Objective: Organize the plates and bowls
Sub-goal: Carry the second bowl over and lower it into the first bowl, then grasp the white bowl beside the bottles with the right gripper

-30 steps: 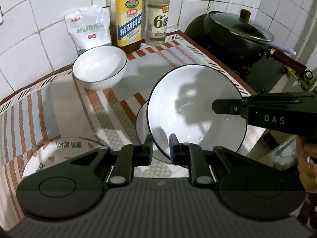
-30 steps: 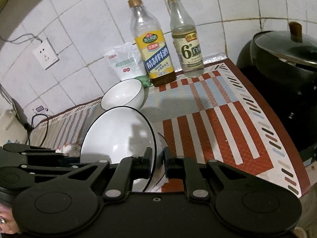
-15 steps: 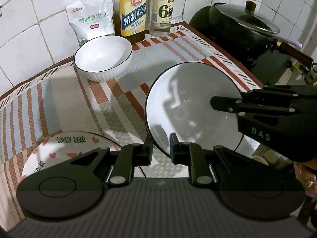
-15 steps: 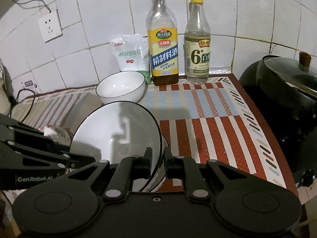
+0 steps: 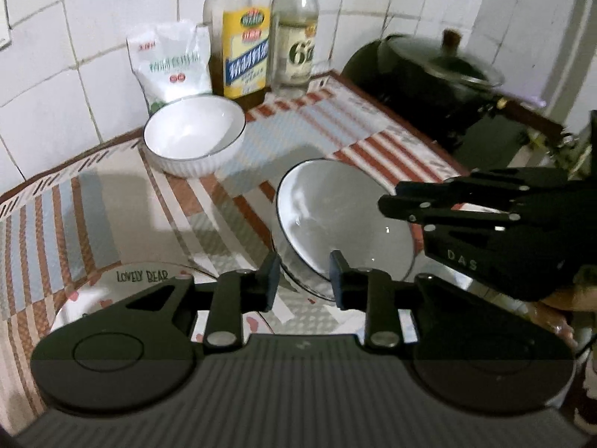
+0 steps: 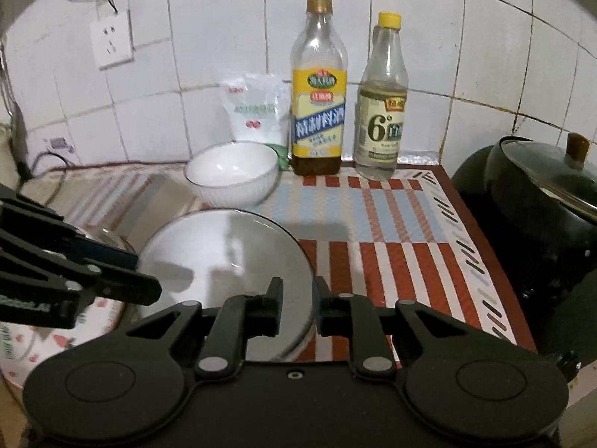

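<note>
— Black-rimmed plate (image 6: 224,261), where is it?
— On the striped mat (image 6: 391,224), tilted, its face toward the left gripper (image 5: 302,280), near edge hidden.
— Grippers?
— Left spread, empty; right gripper (image 6: 296,306) parted astride the rim.
— Ribbed bowl (image 5: 194,136)?
— Upright near the bottles.

oil bottle (image 6: 318,93), vinegar bottle (image 6: 382,104), salt bag (image 6: 257,112), wok (image 6: 537,209)

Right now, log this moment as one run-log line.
left gripper: open, off rim | right gripper: open astride rim | black-rimmed bowl: on mat | ribbed bowl: untouched, by bottles
</note>
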Tool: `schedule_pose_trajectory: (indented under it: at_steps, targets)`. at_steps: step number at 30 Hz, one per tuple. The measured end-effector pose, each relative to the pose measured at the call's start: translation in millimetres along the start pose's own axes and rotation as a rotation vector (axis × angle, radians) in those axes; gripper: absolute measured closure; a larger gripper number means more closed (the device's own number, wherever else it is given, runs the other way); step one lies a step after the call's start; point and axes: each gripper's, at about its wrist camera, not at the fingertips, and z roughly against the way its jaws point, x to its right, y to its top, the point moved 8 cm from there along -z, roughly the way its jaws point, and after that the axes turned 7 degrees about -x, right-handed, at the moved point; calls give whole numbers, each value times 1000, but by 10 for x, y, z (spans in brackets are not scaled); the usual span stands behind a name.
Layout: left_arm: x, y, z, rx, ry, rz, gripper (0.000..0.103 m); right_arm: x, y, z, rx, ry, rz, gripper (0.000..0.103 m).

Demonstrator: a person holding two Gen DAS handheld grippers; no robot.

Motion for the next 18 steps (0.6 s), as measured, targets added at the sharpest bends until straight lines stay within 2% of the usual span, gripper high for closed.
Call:
schedule_pose_trajectory:
  at_steps: [4,6,11,14,18]
  targets:
    - [-10,-64,253,61,34,-49,59,-143,7,213,3,74,5,75]
    - [-42,-93,389,93,39,-61,57,-225,17,322,3,104,11,67]
    - [-178,-147,754,184,44,-76,40,-442,55,559,-11,168,38,57]
    - [-264,-166,918,234,82,-103,35,-532,102,633,-19,193,49,47]
    - [-418,-155,1033,267,104,-86,29,-588,245,633,-32,214,44,43]
